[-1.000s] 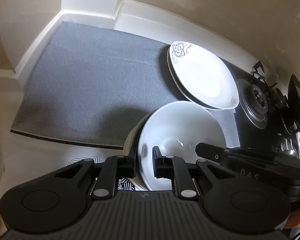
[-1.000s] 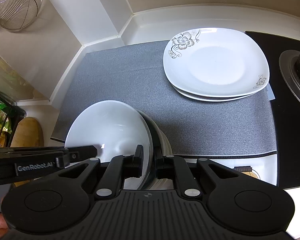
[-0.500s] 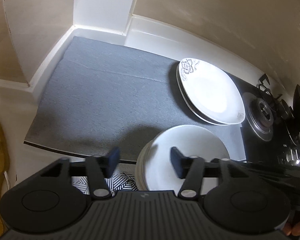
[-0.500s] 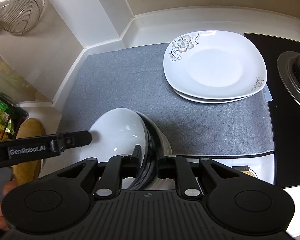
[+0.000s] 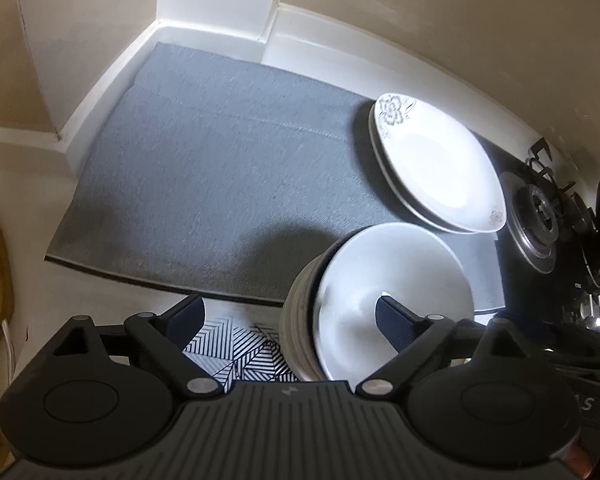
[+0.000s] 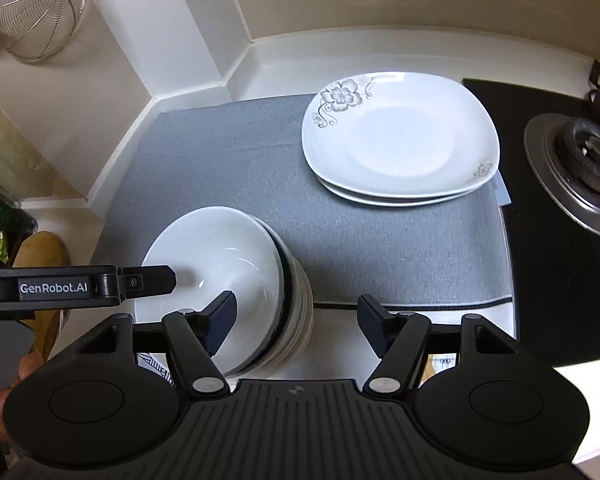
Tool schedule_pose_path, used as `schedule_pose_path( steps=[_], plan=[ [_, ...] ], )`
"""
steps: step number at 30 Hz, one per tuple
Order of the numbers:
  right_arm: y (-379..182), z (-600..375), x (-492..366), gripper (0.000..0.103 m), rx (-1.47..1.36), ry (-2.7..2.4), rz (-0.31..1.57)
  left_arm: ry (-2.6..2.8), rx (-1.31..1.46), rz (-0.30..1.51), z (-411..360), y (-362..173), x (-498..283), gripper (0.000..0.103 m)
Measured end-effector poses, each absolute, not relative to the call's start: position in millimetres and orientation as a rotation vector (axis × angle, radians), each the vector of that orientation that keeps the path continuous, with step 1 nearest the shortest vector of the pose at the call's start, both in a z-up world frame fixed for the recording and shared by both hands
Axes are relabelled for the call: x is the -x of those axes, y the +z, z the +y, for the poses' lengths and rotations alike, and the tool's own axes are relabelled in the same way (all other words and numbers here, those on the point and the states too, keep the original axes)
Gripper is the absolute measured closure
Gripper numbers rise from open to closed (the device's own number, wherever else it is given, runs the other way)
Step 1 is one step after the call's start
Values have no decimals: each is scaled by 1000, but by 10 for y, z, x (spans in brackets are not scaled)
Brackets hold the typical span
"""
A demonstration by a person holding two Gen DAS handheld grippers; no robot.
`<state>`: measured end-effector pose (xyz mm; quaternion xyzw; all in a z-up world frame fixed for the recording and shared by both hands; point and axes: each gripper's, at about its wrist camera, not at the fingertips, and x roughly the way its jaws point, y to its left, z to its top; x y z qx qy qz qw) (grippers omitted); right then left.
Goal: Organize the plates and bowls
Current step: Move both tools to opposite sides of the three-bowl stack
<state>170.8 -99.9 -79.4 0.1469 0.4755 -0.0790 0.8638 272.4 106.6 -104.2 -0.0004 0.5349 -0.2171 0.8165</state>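
- Is it bright or dark here?
- Kind of dim. The light comes from above. It makes a bright white spot on the top plate [image 5: 436,168] near the back right corner of the grey mat [image 5: 220,184].
- Any shadows?
- Yes, a big soft dark one on the mat's front edge, beside the bowls [image 5: 380,300].
- Are the pictures sharp?
- The left one looks soft and a bit blurry. The right one is sharper, and the plate [image 6: 400,136] glares there too.
- And the edges?
- Straight walls bend round, and the corners go black
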Motion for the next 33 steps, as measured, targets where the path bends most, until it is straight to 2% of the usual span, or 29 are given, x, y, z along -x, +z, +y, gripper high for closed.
schedule_pose_path(
  steps=[4, 5, 6, 33],
  plan=[
    [-799, -1009, -1681, 30, -315, -176, 998, -457, -6, 1148, 1057, -1068, -2709, 7],
    [-805, -1011, -1676, 30, -318, -178, 1001, -457, -6, 1148, 1057, -1074, -2704, 1],
    [-815, -1015, -1678, 29, -321, -181, 1005, -458, -5, 1144, 1058, -1074, -2693, 1],
    [-1027, -1105, -1736, 23, -408, -177, 1051, -481, -8, 1153, 1029, -1243, -2773, 1]
  ],
)
